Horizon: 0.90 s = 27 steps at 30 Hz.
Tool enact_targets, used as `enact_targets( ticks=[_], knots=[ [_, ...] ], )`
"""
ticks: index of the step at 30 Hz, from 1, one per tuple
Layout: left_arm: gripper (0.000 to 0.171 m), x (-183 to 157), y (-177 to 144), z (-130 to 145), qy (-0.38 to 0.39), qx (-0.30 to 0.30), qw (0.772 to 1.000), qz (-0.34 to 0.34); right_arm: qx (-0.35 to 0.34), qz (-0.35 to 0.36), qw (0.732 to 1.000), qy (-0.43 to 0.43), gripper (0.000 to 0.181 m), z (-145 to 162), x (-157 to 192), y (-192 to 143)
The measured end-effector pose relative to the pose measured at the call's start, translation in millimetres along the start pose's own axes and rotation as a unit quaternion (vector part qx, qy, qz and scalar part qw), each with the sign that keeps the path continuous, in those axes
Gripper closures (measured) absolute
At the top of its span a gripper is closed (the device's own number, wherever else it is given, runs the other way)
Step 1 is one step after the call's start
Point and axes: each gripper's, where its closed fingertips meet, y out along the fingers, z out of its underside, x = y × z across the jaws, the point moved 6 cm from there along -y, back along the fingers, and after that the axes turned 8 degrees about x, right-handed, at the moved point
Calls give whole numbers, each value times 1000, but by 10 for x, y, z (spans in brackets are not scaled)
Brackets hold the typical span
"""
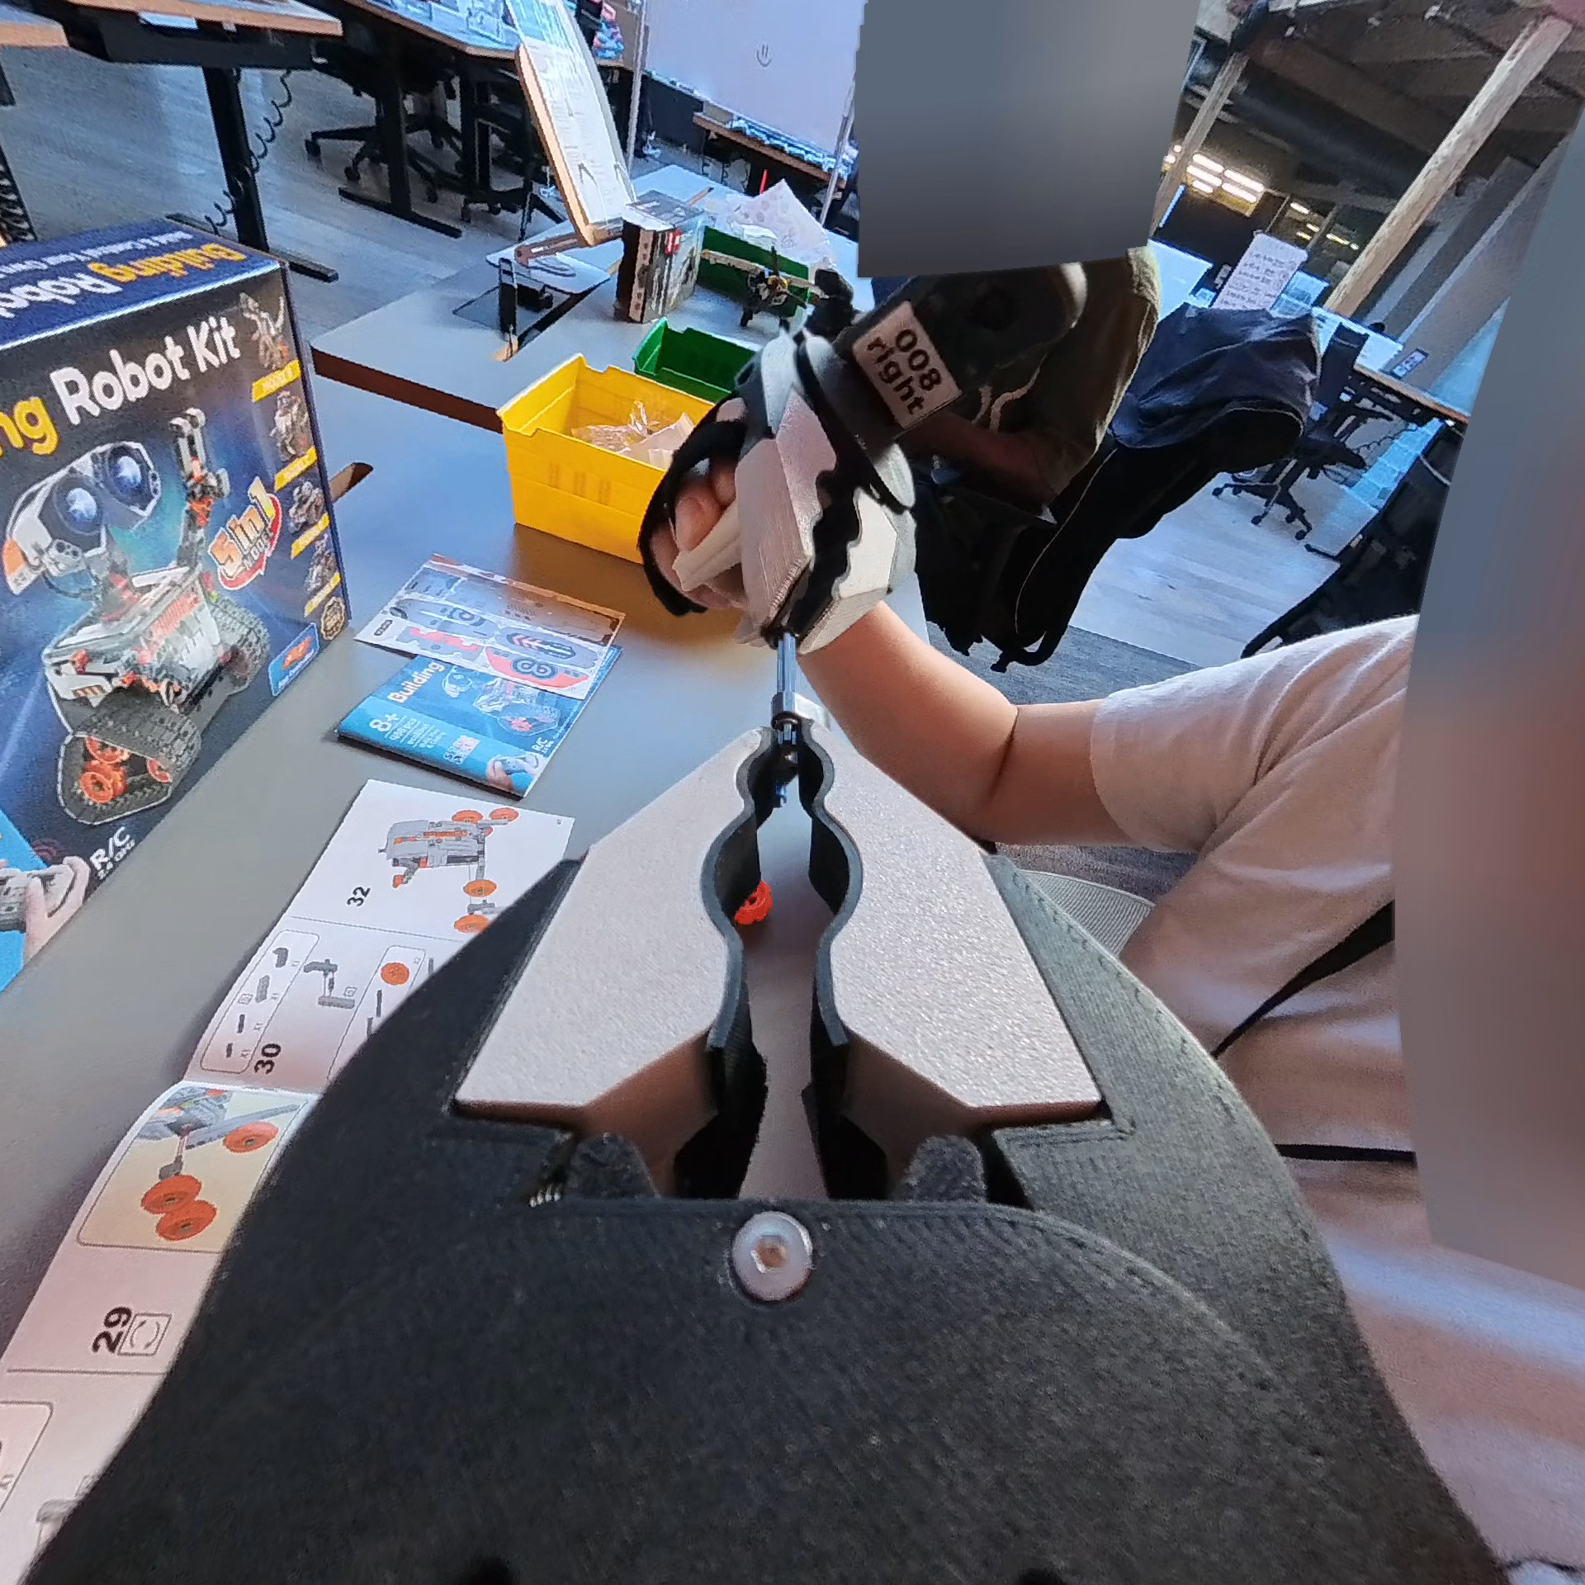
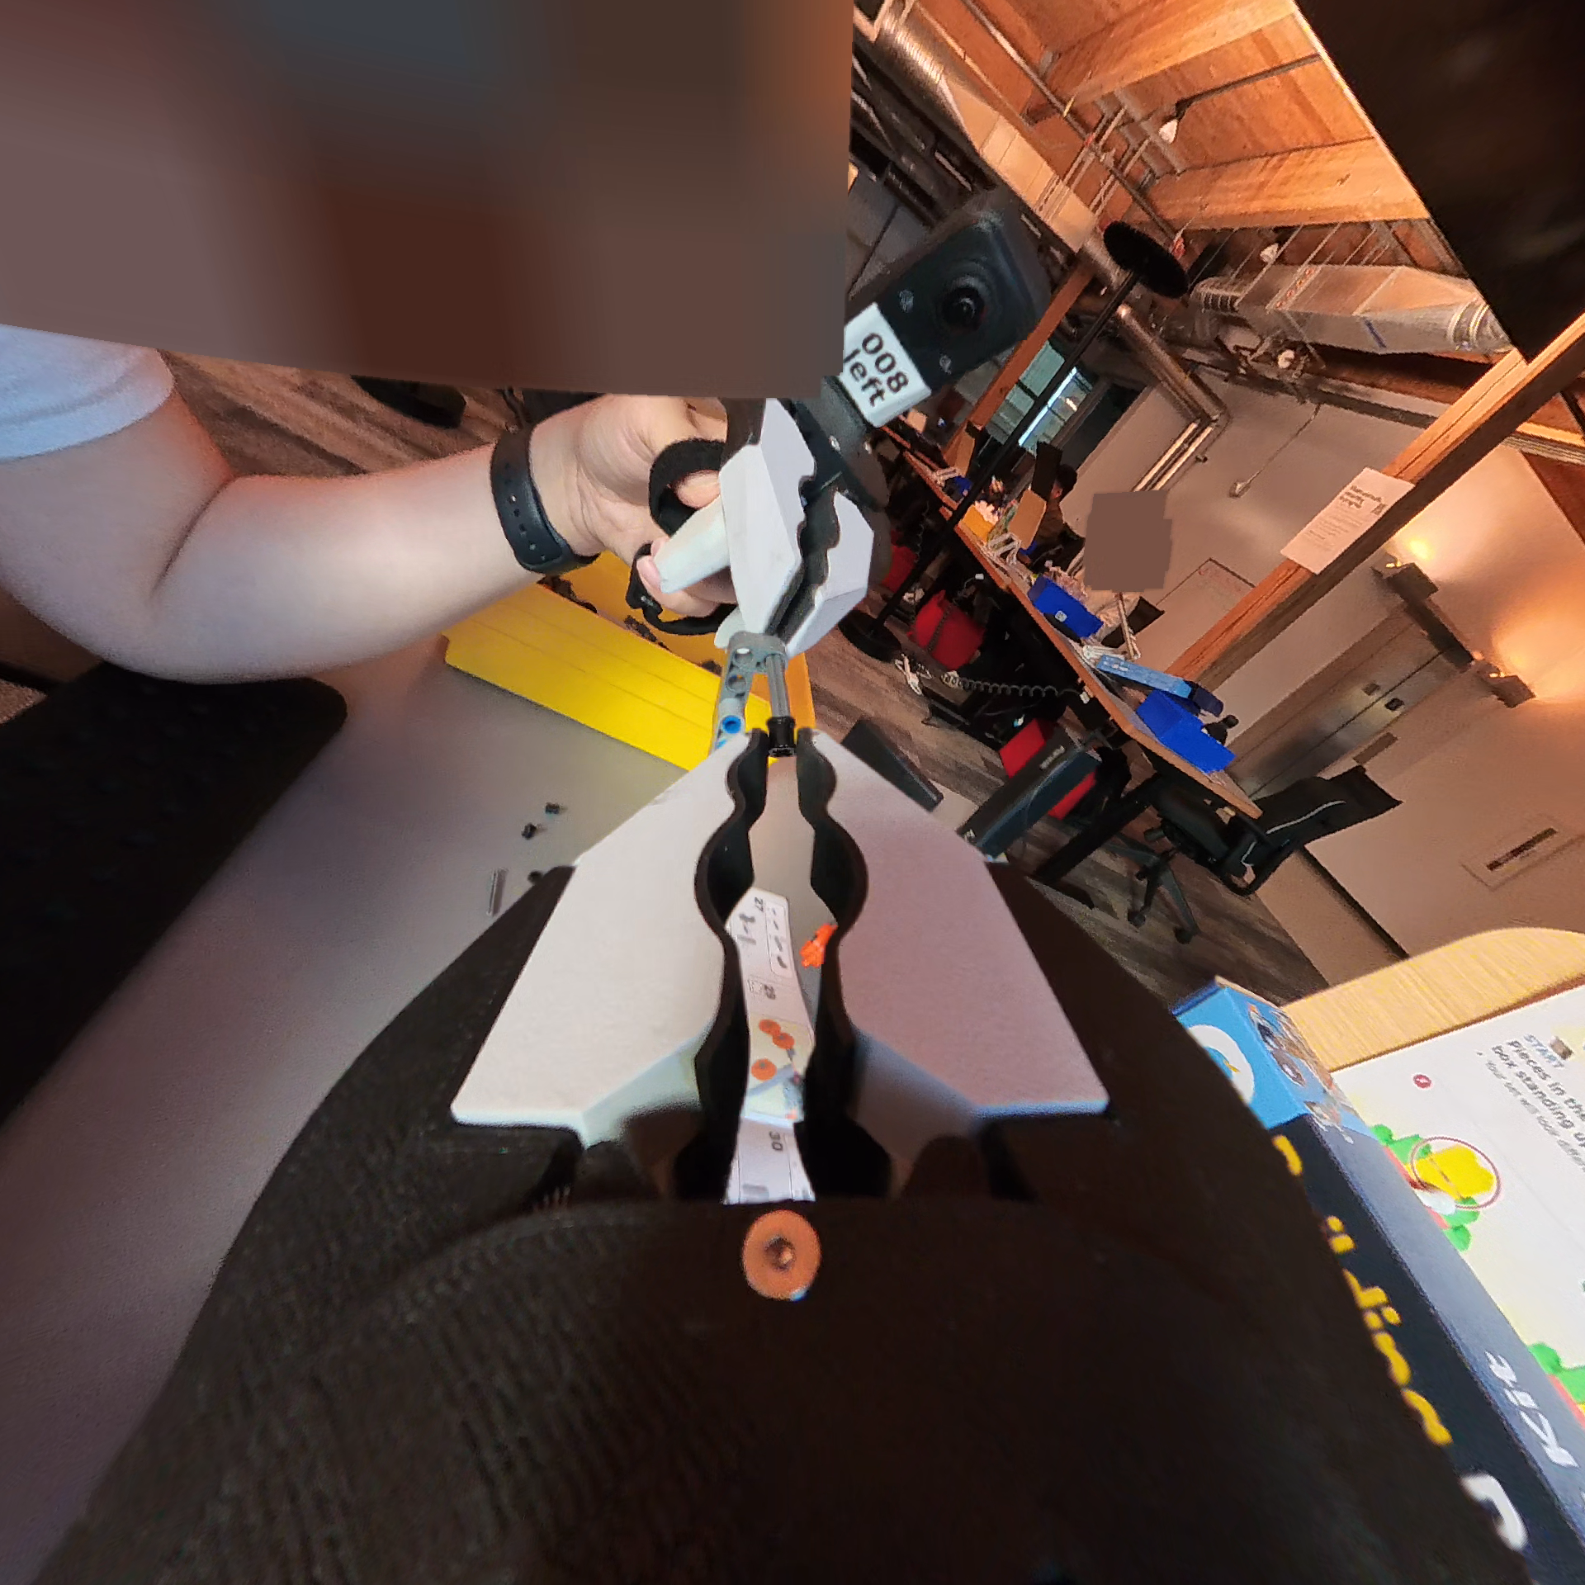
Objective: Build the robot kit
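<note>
My left gripper (image 1: 785, 748) is shut on one end of a small grey beam (image 2: 736, 686) with a blue pin, held above the grey table (image 1: 652, 686). A thin grey axle (image 1: 785, 682) runs from that beam to my right gripper (image 2: 780, 744), which is shut on a black bush (image 2: 780, 736) on the axle. The two grippers face each other tip to tip. The right gripper also shows in the left wrist view (image 1: 782, 639), and the left gripper in the right wrist view (image 2: 759, 636). A small orange gear (image 1: 753, 902) lies on the table under the left fingers.
A robot kit box (image 1: 146, 515) stands at the left, with a folded instruction sheet (image 1: 343, 943) and booklets (image 1: 480, 712) beside it. A yellow bin (image 1: 592, 463) and a green bin (image 1: 686, 356) stand behind. Small black parts (image 2: 540, 819) lie on the table. A person's arms hold both grippers. Both grippers' tips are close together, under 4 cm apart.
</note>
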Motion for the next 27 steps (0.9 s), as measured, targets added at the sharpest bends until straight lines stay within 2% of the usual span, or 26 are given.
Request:
enact_targets(
  ticks=[4,7,12,20,27],
  knots=[
    [170,45,10,25,-7,10,1000,-15,45,7,999,-10,176,39,6,27],
    [170,82,37,82,4,44,998,-49,105,1,994,-10,176,105,30,79],
    [171,117,65,151,1,78,995,-66,153,-16,988,-14,176,176,88,155],
    [170,193,114,166,-10,79,994,-71,151,-8,988,13,176,236,25,130],
    [171,214,144,144,-10,62,996,-57,165,-1,986,5,177,224,22,88]
  ],
)
